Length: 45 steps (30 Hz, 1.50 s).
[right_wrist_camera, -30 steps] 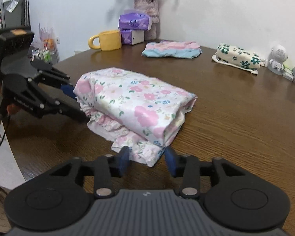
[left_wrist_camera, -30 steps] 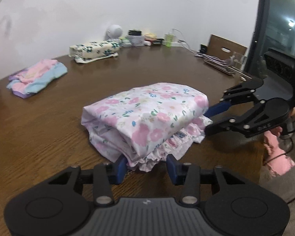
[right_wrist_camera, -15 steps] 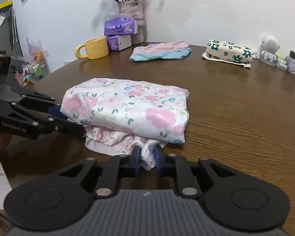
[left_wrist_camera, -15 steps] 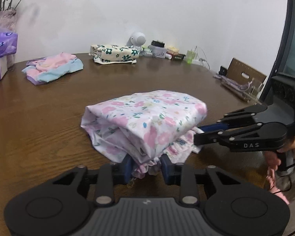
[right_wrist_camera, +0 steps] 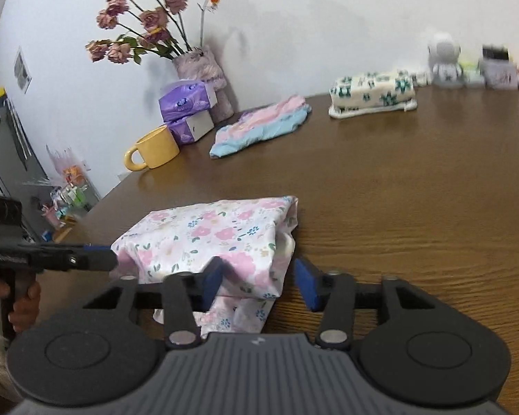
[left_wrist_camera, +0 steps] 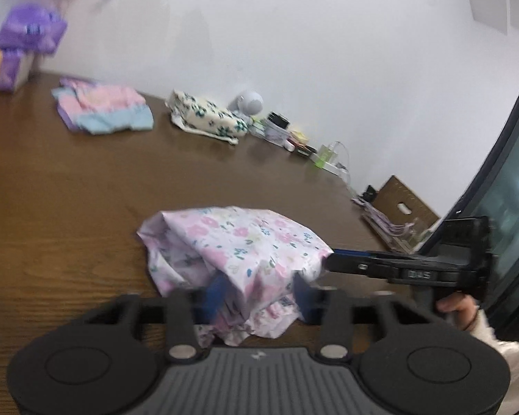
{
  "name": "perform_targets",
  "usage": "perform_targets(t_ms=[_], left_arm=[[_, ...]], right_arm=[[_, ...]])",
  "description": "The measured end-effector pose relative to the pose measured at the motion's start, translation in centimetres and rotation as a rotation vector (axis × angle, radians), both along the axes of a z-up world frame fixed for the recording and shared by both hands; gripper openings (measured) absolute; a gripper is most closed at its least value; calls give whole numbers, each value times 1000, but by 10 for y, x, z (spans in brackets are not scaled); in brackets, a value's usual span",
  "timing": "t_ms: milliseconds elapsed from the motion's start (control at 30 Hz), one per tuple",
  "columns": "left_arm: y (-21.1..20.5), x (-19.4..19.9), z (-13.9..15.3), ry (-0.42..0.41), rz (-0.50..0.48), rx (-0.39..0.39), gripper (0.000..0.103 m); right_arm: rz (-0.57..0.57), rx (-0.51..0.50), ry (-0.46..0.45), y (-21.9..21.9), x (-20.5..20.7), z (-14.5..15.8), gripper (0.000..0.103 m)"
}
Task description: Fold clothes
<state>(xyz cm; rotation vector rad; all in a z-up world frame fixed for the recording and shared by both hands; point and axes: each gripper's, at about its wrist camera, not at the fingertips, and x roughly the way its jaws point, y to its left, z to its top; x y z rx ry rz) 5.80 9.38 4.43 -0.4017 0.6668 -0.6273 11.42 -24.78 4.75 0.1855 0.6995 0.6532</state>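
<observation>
My left gripper (left_wrist_camera: 259,292) — black frame, blue fingers (left_wrist_camera: 214,292), silver screws, ribbed grey housing; right gripper (right_wrist_camera: 257,285) identical.

Bare table (right_wrist_camera: 415,207) lies open beyond the floral bundle (right_wrist_camera: 218,235); folded clothes (right_wrist_camera: 263,126) line the wall.

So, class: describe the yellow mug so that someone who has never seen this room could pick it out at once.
Start at the vase of roses against the white wall, at the far edge of the brown table. In front of it sit two stacked purple tissue packs; the mug stands beside them, near the table's edge. It is the only plain yellow thing there, with a handle.
</observation>
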Motion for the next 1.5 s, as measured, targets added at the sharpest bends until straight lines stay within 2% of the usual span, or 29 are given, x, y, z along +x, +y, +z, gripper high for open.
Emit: perform_targets(t_ms=[67, 200, 233, 300, 333, 400, 467, 600, 667, 700, 733, 767, 833, 933, 1100, 1200, 1233, 1267, 1367, 1433, 1500], left_arm=[[5, 3, -5, 22, -24, -26, 5], [7, 2, -10, 32, -35, -29, 4], [7, 1, -11, 31, -36, -25, 4], [8, -1, -11, 26, -25, -20, 4], [11, -2, -11, 20, -10, -21, 7], [18, -5, -9, 16, 25, -23, 21], [25, -8, -7, 8, 54, -22, 47], [17, -11, -3, -16, -3, -16, 52], [6, -10, -3, -29, -14, 29, 52], [1, -8, -4, -33, -14, 52, 50], [-4, -6, -4, -36, -14, 74, 44], [-8, -3, -5, -32, -13, 93, 26], [-5, -2, -5, -28, -6, 90, 14], [8, -1, -10, -8, 23, 59, 14], [10, -2, -15, 7, 32, 85, 16], [9, -5, -13, 0, 43, 112, 22], [8, -6, -11, -5, 50, 123, 30], [8, -9, -8, -17, 63, 132, 42], [11, -14, 2, -52, 103, 151, 63], [15, -15, 7, -69, 130, 153, 66], [18, -14, 8, -69, 144, 185, 65]], right_arm=[[2, 5, 7, -1, 3, -3, 15], [5, 12, 0, -4, 1, -3, 16], [7, 12, -4, -5, -1, -3, 19], [10, 14, -12, -6, -5, -1, 31], [11, 12, -19, -6, -8, 0, 41], [10, -27, -70, -5, -20, 4, 45], [8, -55, -103, -5, -27, 6, 50], [35, -64, -105, -2, -29, 6, 52], [53, -64, -102, 0, -29, 6, 48], [62, -65, -101, 2, -30, 6, 41], [71, -65, -99, 3, -30, 6, 23], [80, -66, -97, 4, -30, 6, 17], [98, -67, -94, 6, -31, 5, 16], [125, -68, -89, 10, -32, 5, 15], [145, -120, -67, 18, -36, -5, 16], [142, -141, -96, 20, -41, 1, 21], [139, -145, -107, 20, -43, 4, 28], [127, -141, -119, 19, -44, 7, 38], [91, -130, -153, 14, -48, 16, 54], [74, -138, -156, 12, -51, 16, 56], [63, -160, -144, 11, -54, 13, 56]])
